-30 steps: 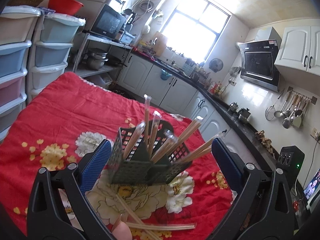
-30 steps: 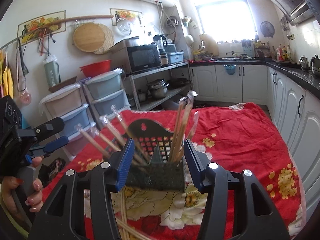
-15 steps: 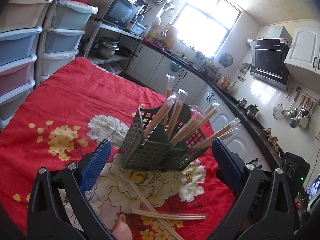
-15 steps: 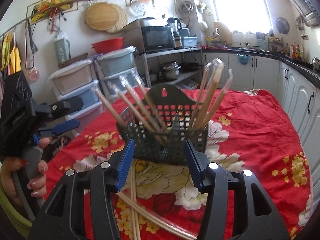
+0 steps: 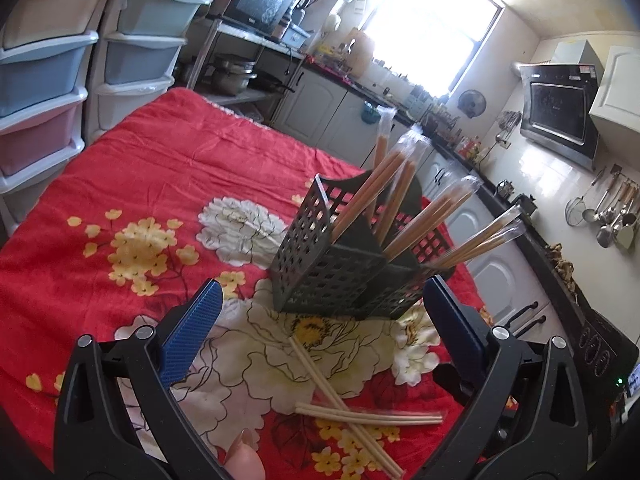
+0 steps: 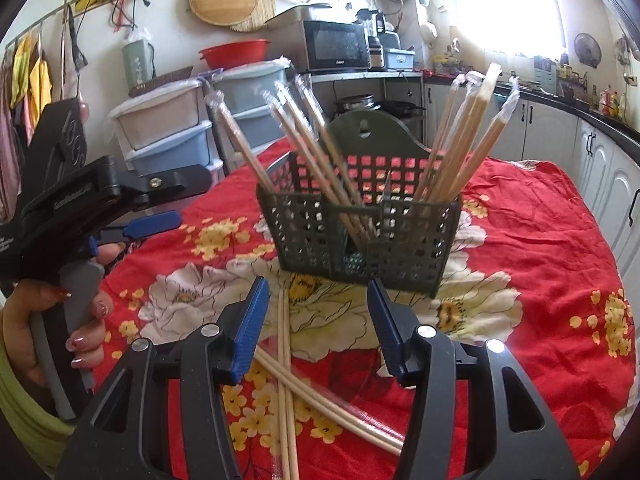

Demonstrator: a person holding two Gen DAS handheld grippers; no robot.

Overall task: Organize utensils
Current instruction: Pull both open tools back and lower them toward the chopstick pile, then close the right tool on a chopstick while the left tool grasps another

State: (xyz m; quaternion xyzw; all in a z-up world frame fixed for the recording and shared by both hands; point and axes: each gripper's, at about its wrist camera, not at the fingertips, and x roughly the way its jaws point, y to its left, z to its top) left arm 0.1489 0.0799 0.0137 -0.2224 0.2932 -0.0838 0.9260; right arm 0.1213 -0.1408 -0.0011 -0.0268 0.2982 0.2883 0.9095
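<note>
Both my tools, left (image 5: 316, 320) and right (image 6: 316, 320), hang released and empty: most chopsticks (image 6: 460, 148) stand in the basket (image 6: 360, 232), two wrapped pairs (image 5: 344, 404) lie crossed on the counter (image 5: 160, 184).

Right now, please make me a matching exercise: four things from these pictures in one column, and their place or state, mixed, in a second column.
1. basket
2. loose chopsticks
3. left gripper
4. wrapped chopsticks

a. open, holding nothing
b. lying crossed on the cloth
c. standing inside the basket
d. dark, upright on the red cloth

Pairs: 1-d, 2-b, 3-a, 4-c
</note>
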